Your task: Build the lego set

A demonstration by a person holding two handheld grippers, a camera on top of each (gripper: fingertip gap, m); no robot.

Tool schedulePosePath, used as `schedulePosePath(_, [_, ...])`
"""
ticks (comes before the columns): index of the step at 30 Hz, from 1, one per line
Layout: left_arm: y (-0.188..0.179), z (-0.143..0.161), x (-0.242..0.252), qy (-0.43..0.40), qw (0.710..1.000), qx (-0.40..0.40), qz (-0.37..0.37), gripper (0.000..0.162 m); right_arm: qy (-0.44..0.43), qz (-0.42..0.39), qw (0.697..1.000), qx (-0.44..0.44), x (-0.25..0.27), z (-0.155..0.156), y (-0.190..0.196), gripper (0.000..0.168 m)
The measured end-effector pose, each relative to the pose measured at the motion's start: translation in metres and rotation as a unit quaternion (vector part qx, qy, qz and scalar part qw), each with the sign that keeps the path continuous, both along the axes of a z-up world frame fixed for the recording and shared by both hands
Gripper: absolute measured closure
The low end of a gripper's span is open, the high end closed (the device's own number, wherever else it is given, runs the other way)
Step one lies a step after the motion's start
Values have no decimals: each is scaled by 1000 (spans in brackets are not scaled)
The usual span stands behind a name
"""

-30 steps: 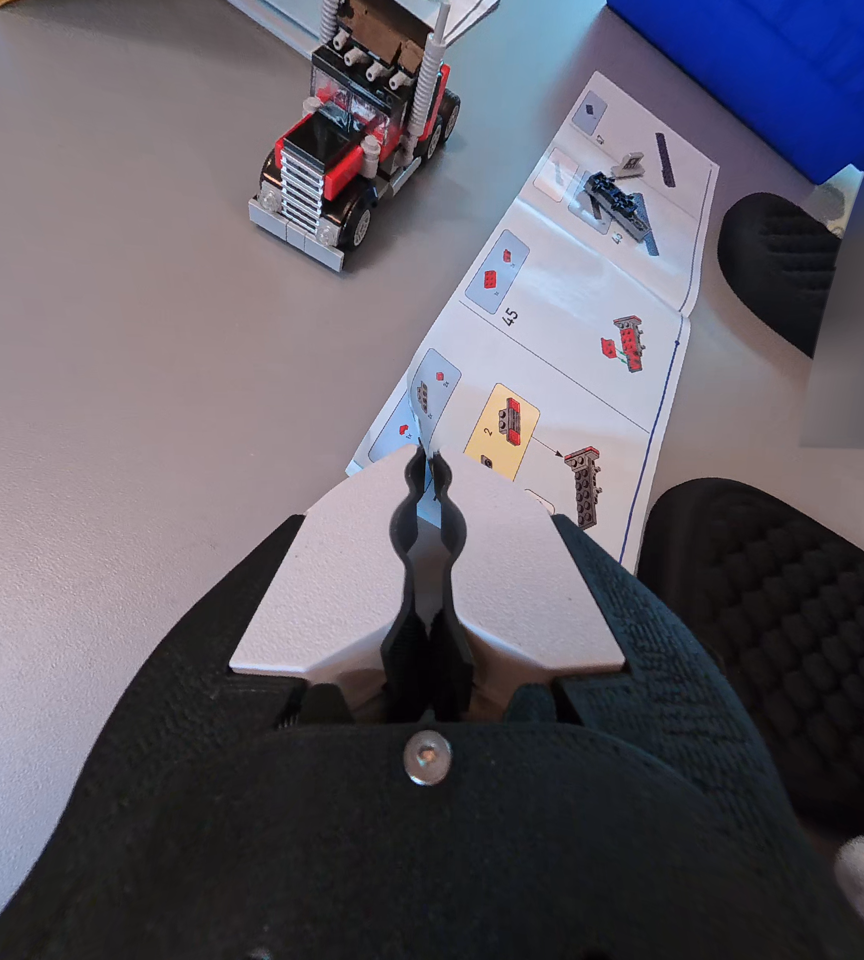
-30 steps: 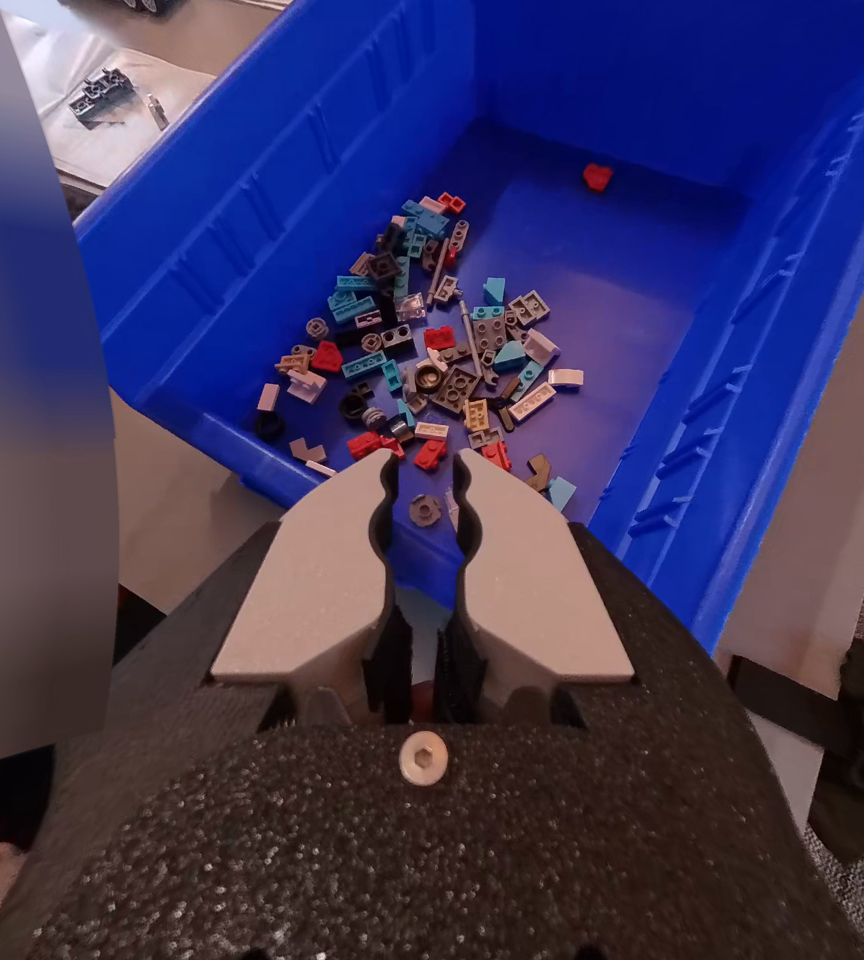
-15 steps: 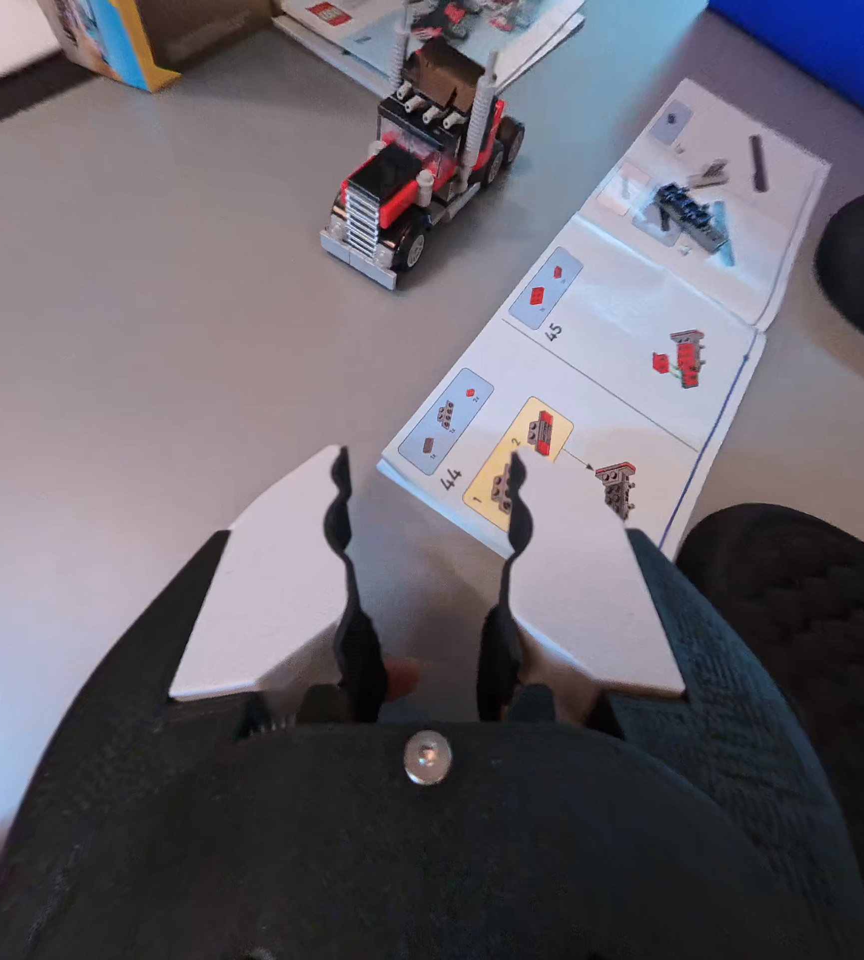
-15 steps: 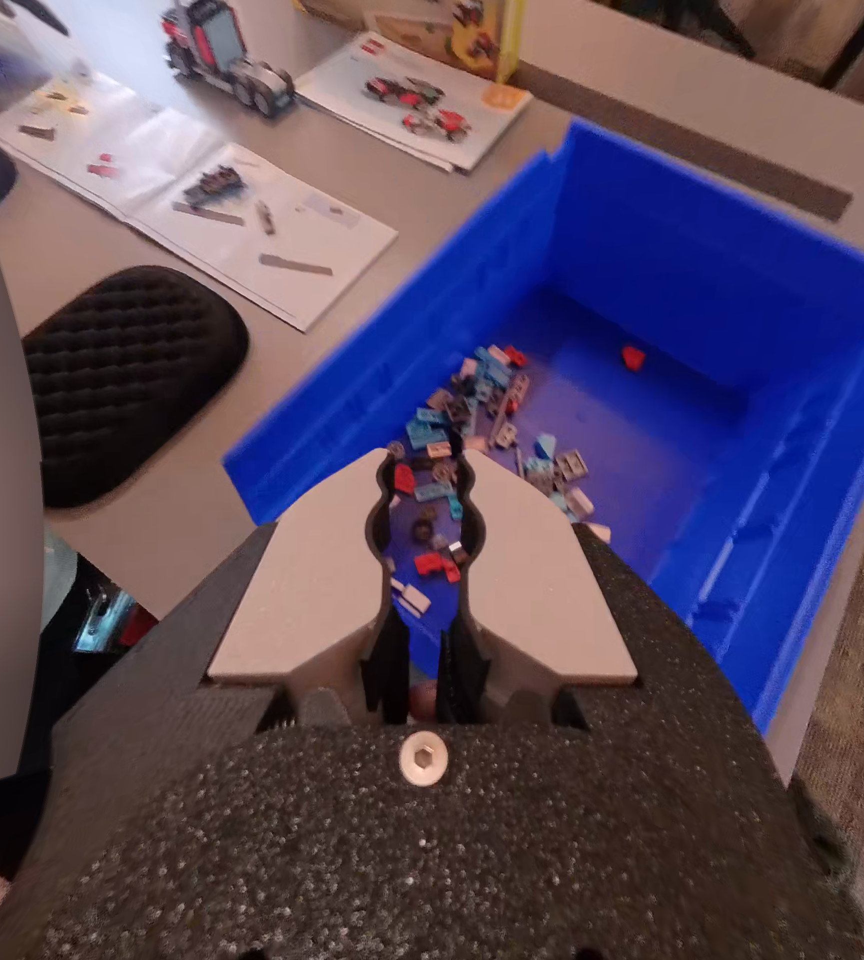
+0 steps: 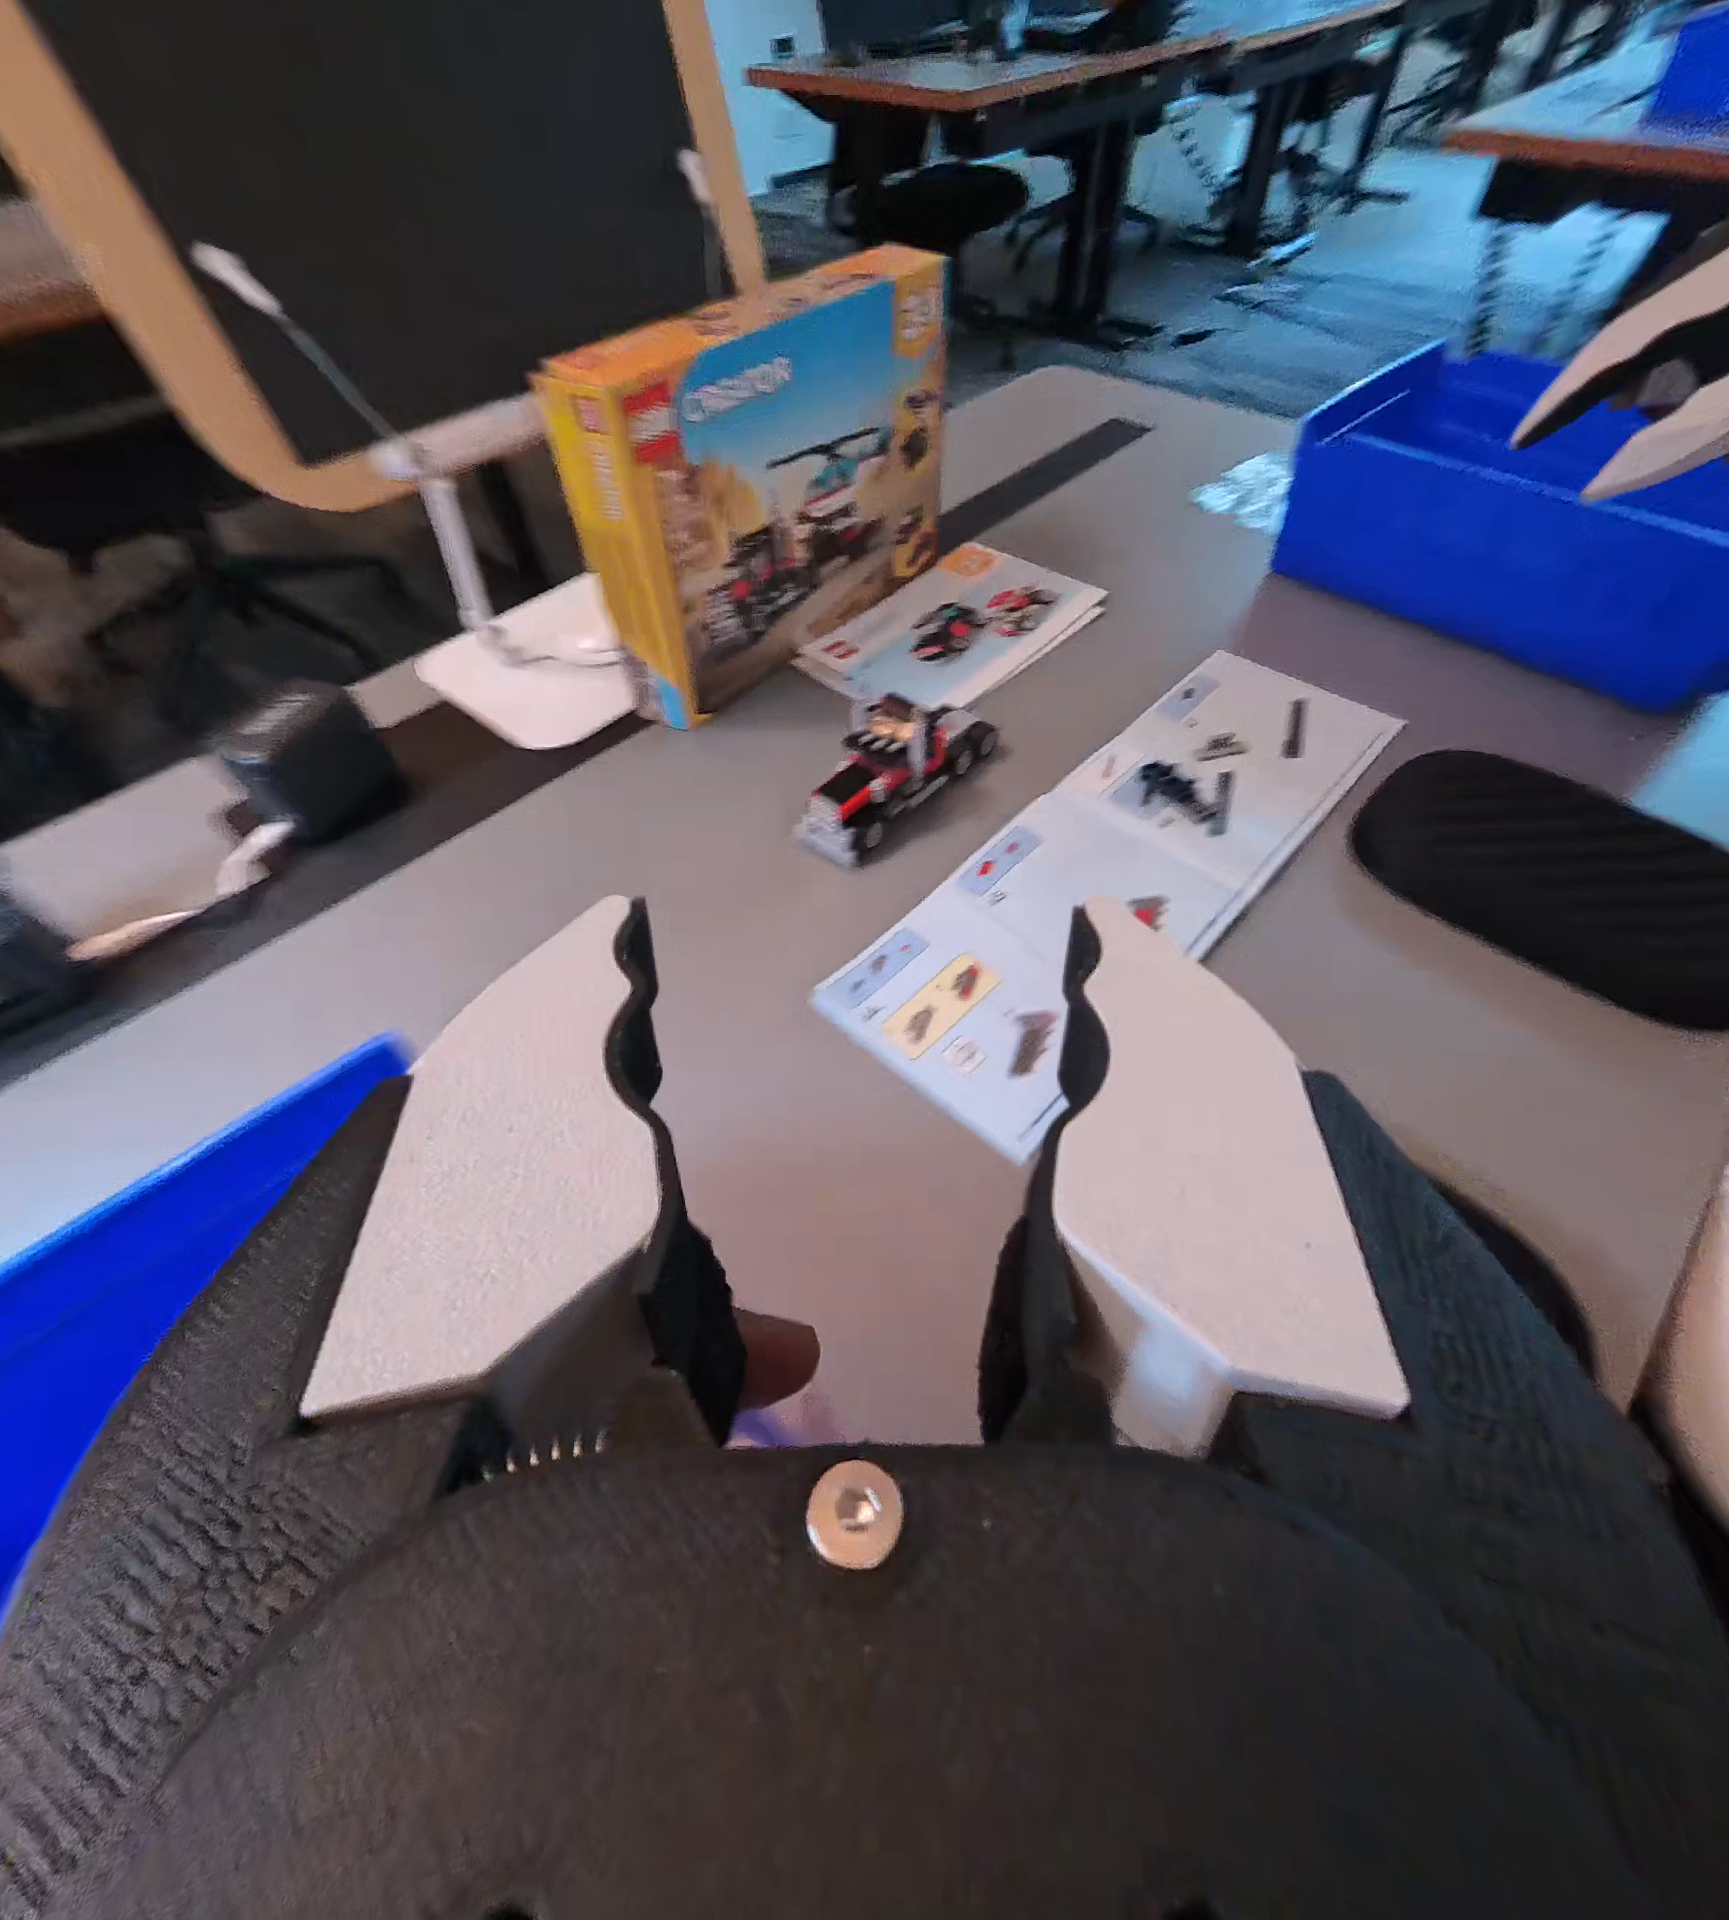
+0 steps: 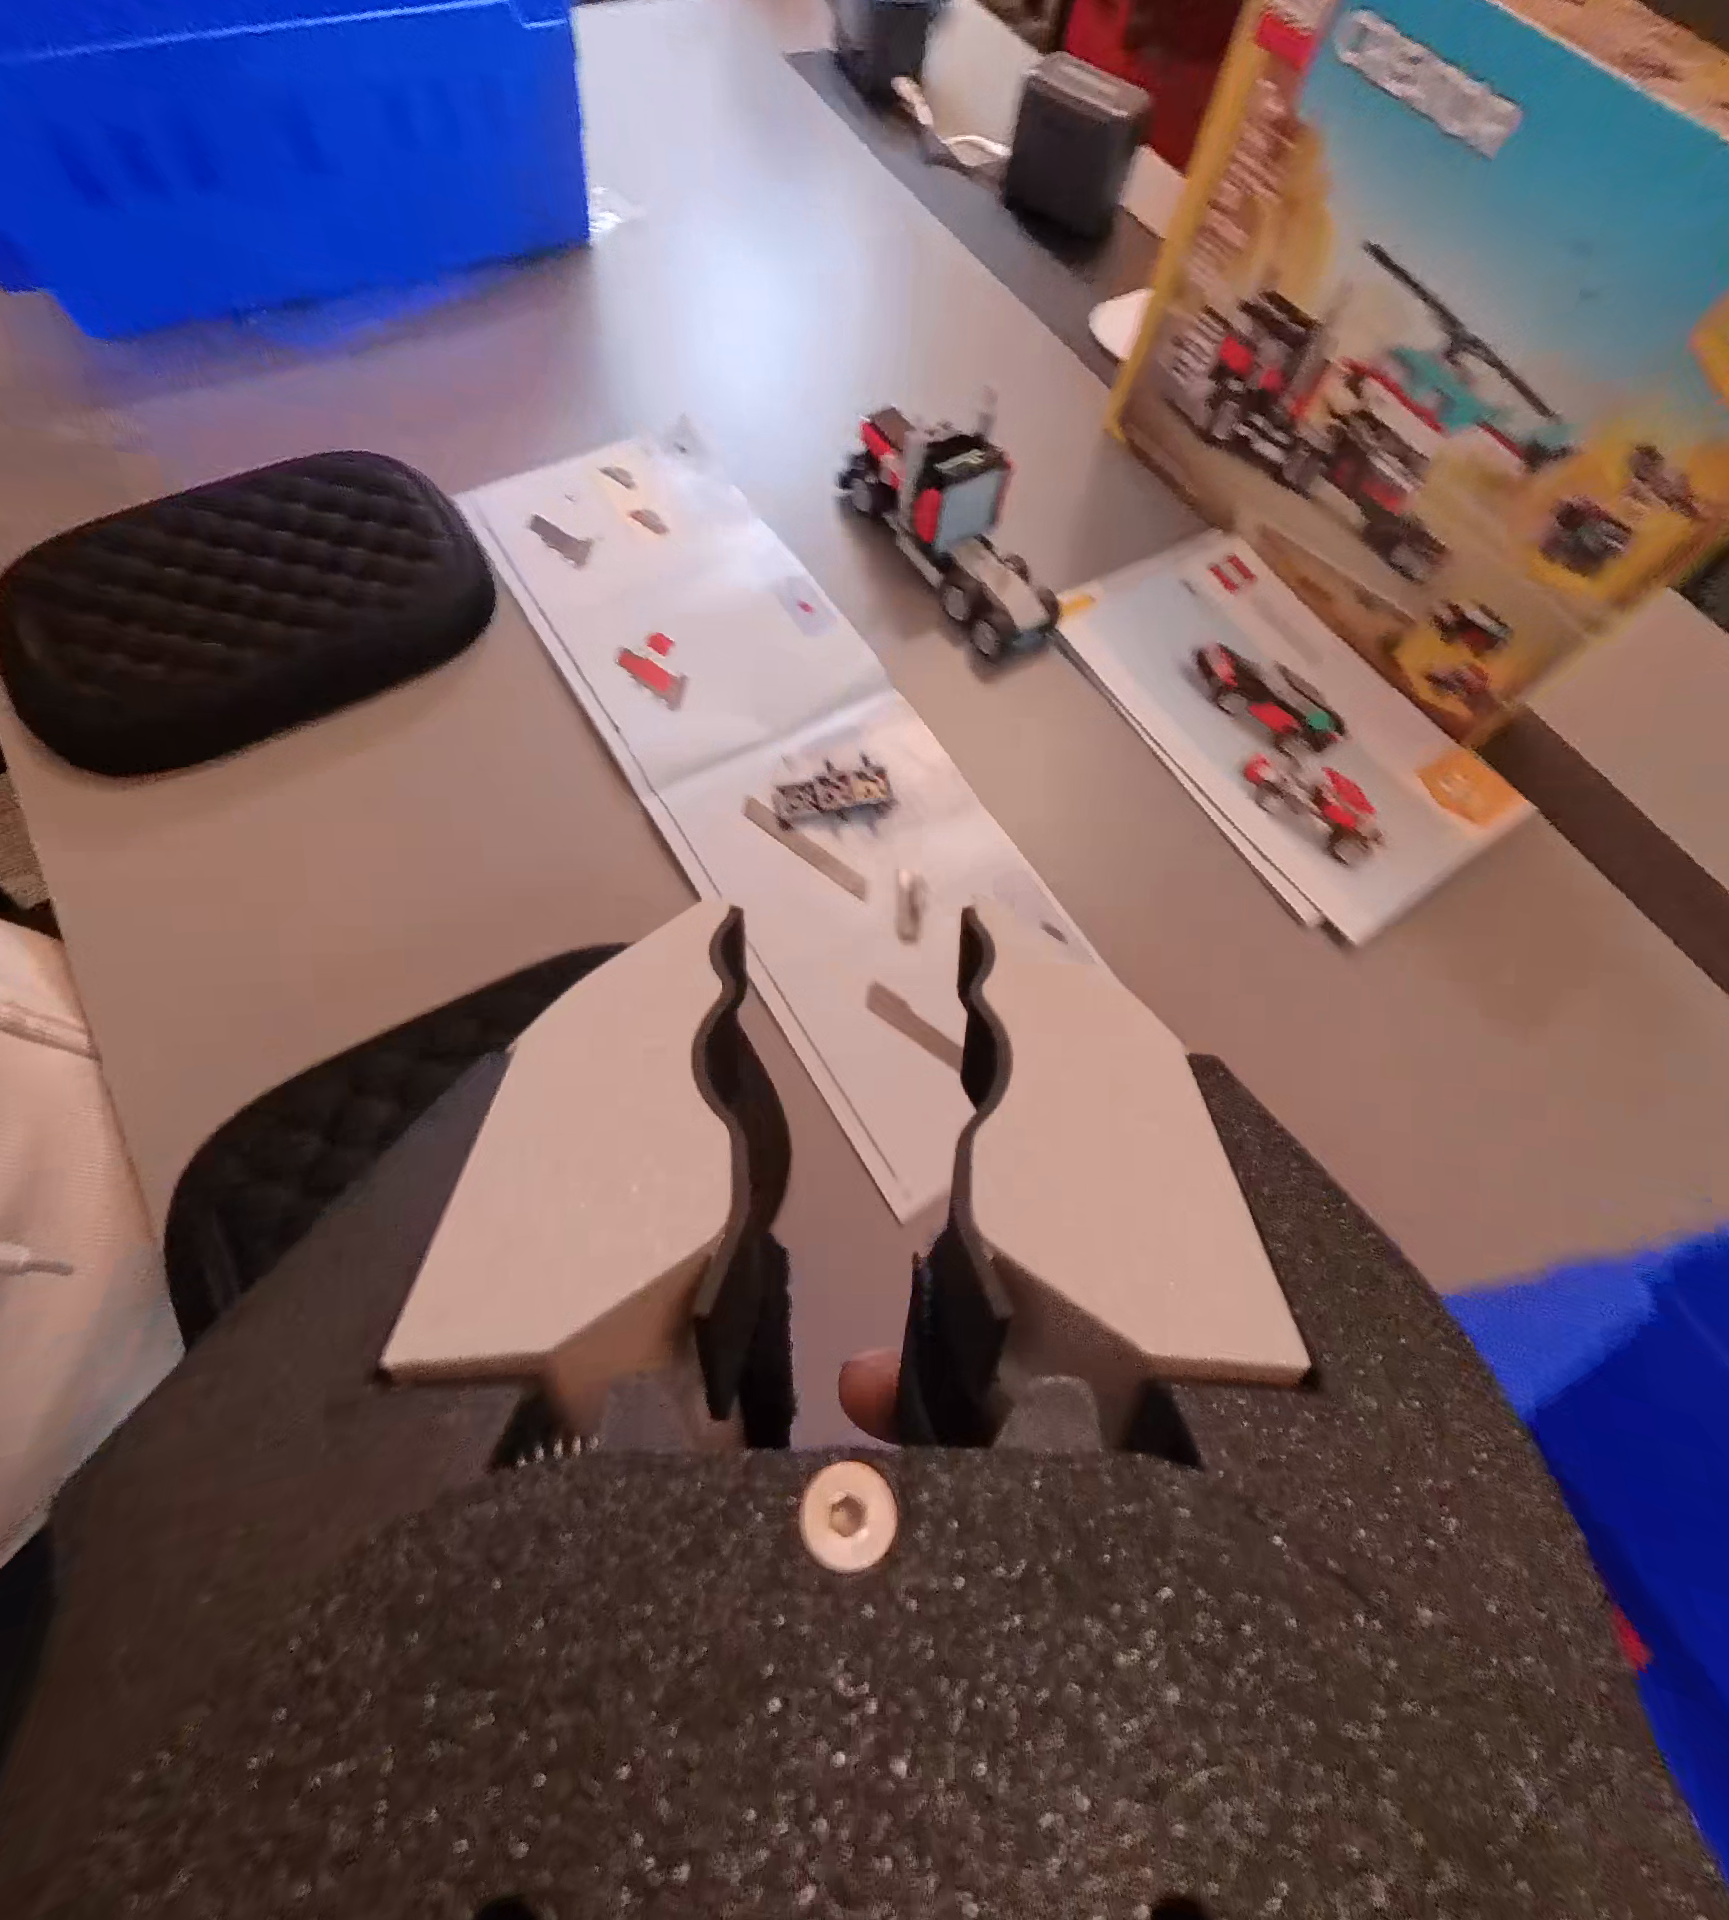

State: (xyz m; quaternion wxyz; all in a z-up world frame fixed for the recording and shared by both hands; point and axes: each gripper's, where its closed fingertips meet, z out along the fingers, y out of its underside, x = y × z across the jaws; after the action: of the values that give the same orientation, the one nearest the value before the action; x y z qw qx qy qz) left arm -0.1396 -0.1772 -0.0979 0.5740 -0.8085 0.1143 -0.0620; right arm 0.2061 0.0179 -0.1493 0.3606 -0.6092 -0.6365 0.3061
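A black, red and grey lego truck (image 5: 891, 779) stands on the grey table beyond my left gripper (image 5: 858, 914), which is open, empty and held above the table. The open instruction booklet (image 5: 1099, 883) lies right of the truck. My right gripper (image 6: 849, 920) is open and empty above the same booklet (image 6: 735, 675). A small dark grey sub-assembly (image 6: 829, 795) and loose grey strips (image 6: 912, 1023) lie on its pages. The truck also shows in the right wrist view (image 6: 943, 530). The right gripper appears far right in the left wrist view (image 5: 1556, 468), over a blue bin (image 5: 1514, 561).
The set's box (image 5: 756, 488) stands behind the truck, with a second booklet (image 5: 953, 623) beside it. Black padded rests (image 6: 236, 603) (image 6: 340, 1122) lie near the table's front edge. Blue bins sit at both table ends (image 6: 247, 156) (image 6: 1670, 1455). A white lamp base (image 5: 527, 675) is behind the box. Left tips to right tips: about 40 centimeters. The small dark grey sub-assembly (image 6: 829, 795) lies some 20 centimeters from my right tips, 35 centimeters from my left tips. The left camera catches it too, in the left wrist view (image 5: 1185, 792).
My left gripper let go of the booklet page, opened wide and rose back from the table. My right gripper swung from the blue bin of loose pieces toward the booklet and opened wider.
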Motion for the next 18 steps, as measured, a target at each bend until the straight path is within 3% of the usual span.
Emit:
schedulePosePath(3, [-49,15,-55,57,995,-7,82,98,-12,44,999,-10,-27,-14,-14,127])
schedulePosePath(7, [-108,-23,-146,50,975,-97,196,111,11,71,996,-46,-51,-41,-10,127])
schedulePosePath(10, [-123,-61,-160,27,970,-146,195,123,30,41,997,-49,-57,-63,12,127])
schedulePosePath(14, [-127,-128,-164,68,943,-276,172,138,69,3,995,-72,-59,-71,31,129])
schedulePosePath(18, [-119,-161,-171,43,930,-323,169,149,50,-13,996,-69,-54,-81,37,128])
